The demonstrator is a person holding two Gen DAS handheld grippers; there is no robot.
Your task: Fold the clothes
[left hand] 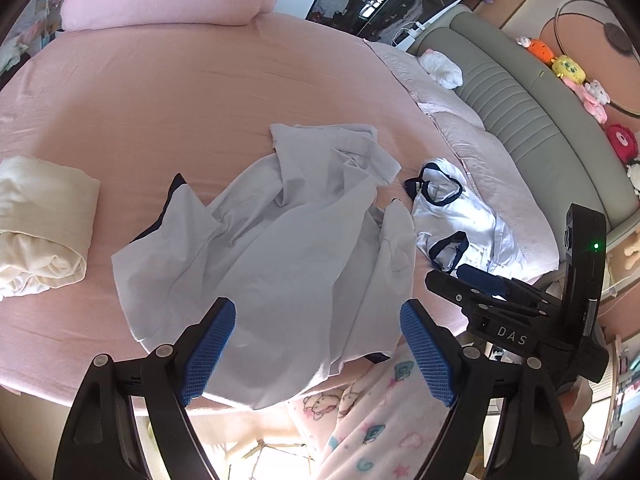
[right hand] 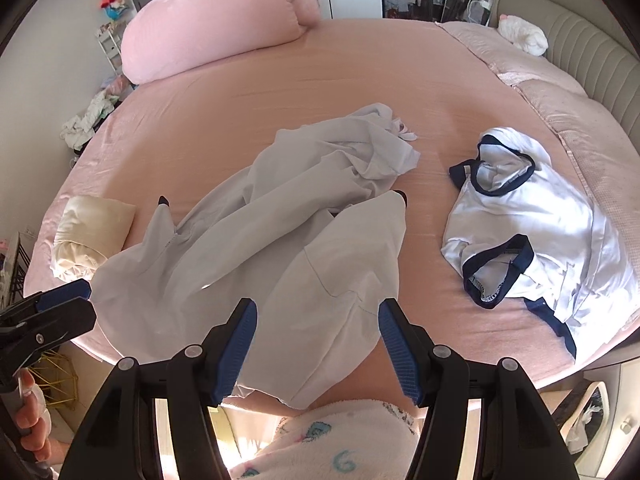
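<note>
Two grippers are mine, and both hang over the near edge of the bed (left hand: 160,92) with their jaws spread wide and nothing held between them. Under my left gripper (left hand: 316,344) lies the crumpled pale grey shirt (left hand: 280,240), spread loosely across the pink sheet, its near hem drooping over the mattress edge toward a leg in pink fleece pyjamas (left hand: 372,408) printed with cartoon figures. My right gripper (right hand: 318,338) hovers over the same shirt, above the sleeve nearest me, whose dark cuff tip peeks out at the far end. To the right of the grey shirt, apart from it, sits a white shirt with navy trim (right hand: 532,236), bunched up, its collar and one sleeve opening gaping upward. On the left of the bed rests a cream bundle (left hand: 40,224), folded or rolled; I cannot tell which. A big pink pillow (right hand: 212,28) lies at the far side of the bed, and a small white plush (right hand: 524,34) lies by the padded grey headboard (left hand: 532,112). Several soft toys (left hand: 568,68) line the ledge behind that headboard. In the right wrist view my left gripper shows at the left edge, with a hand (right hand: 34,420) wrapped around its handle.
</note>
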